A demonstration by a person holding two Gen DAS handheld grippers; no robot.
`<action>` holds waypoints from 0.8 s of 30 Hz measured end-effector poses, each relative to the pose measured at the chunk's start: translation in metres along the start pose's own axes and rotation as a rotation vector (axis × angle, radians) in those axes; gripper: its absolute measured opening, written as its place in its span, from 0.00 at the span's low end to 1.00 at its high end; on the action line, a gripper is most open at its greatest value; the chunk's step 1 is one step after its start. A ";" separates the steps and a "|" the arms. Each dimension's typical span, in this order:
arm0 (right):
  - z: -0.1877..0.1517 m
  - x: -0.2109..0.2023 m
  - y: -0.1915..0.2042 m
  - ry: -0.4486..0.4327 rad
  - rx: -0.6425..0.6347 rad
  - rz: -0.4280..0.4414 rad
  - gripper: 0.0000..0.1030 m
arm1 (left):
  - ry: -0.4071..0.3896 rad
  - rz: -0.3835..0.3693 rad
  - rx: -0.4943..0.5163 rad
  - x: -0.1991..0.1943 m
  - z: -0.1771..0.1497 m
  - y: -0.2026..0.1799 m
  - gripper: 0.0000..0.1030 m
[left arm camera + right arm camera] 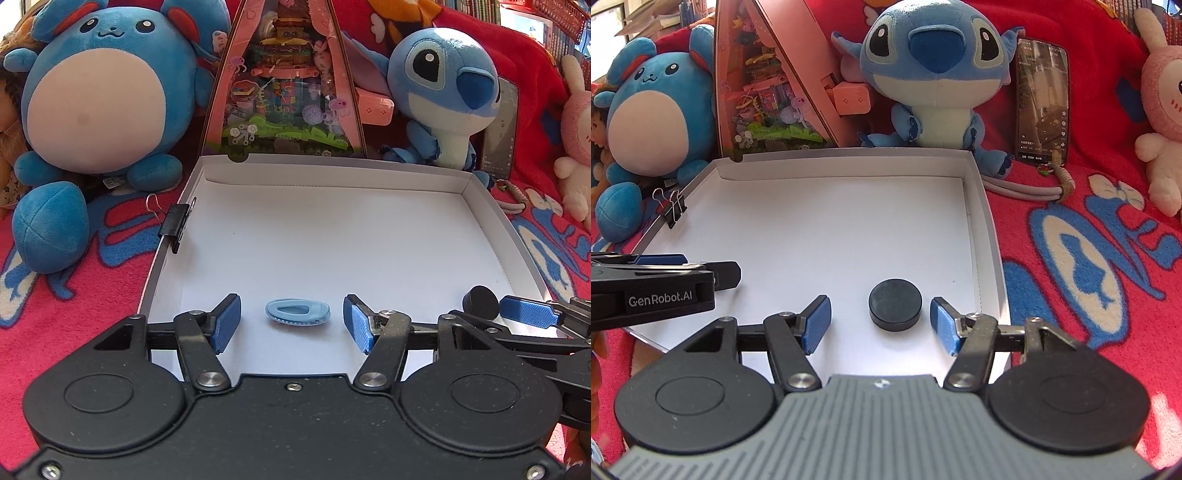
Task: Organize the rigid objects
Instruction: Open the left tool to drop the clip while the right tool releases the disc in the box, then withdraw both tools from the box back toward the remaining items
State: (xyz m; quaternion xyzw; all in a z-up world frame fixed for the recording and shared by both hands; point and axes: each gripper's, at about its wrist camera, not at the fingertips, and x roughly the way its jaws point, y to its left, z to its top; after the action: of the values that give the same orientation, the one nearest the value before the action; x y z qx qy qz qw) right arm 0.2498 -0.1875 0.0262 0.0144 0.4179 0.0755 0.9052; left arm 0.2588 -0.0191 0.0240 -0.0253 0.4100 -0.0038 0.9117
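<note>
Left gripper (291, 323): jaws wide apart, light-blue oval clip (297, 312) lying between the pads, untouched. Right gripper (881, 321): jaws equally spread, black round puck (895, 304) between them, nearer the right pad, no contact. Both items rest on the floor of the white box (849, 168); black binder clip (176, 226) on its left wall.

A shallow box (982, 221) lies on a blanket (1089, 258). Inside it, near the front edge, a small clip (297, 312) lies toward the left and a round puck (895, 304) toward the right front corner, the two well apart. A binder clip (176, 224) sits on the box's left wall, about midway back. Behind the back edge stands a toy package (282, 85), with a round plush (92, 99) to its left and a big-eared plush (936, 77) to its right. A phone (1042, 99) leans further right, beyond the back right corner, and a rabbit plush (1161, 110) sits at the far right.
</note>
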 end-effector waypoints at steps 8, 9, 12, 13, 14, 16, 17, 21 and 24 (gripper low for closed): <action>-0.005 -0.012 -0.007 -0.018 0.013 0.008 0.76 | -0.044 -0.024 0.015 -0.020 -0.001 0.003 0.73; -0.005 -0.014 -0.008 -0.022 0.011 0.009 0.77 | -0.053 -0.027 0.021 -0.023 -0.001 0.003 0.74; -0.007 -0.021 -0.009 -0.037 0.001 0.012 0.79 | -0.070 -0.029 0.039 -0.032 -0.004 0.002 0.76; -0.008 -0.024 -0.009 -0.043 -0.002 0.013 0.80 | -0.077 -0.032 0.047 -0.036 -0.005 0.001 0.76; -0.009 -0.026 -0.010 -0.048 -0.005 0.014 0.80 | -0.082 -0.036 0.051 -0.040 -0.006 0.002 0.76; -0.010 -0.032 -0.011 -0.058 -0.009 0.017 0.81 | -0.093 -0.046 0.058 -0.047 -0.008 0.002 0.77; -0.011 -0.034 -0.011 -0.064 -0.011 0.017 0.82 | -0.097 -0.052 0.060 -0.050 -0.009 0.002 0.78; -0.014 -0.047 -0.013 -0.086 -0.019 0.025 0.83 | -0.114 -0.072 0.065 -0.064 -0.015 0.005 0.80; -0.018 -0.055 -0.014 -0.097 -0.022 0.036 0.84 | -0.126 -0.082 0.073 -0.073 -0.021 0.006 0.80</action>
State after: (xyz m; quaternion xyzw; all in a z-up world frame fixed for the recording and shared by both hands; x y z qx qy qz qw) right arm 0.2026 -0.2103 0.0546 0.0157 0.3724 0.0958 0.9230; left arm 0.1948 -0.0121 0.0640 -0.0091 0.3502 -0.0544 0.9350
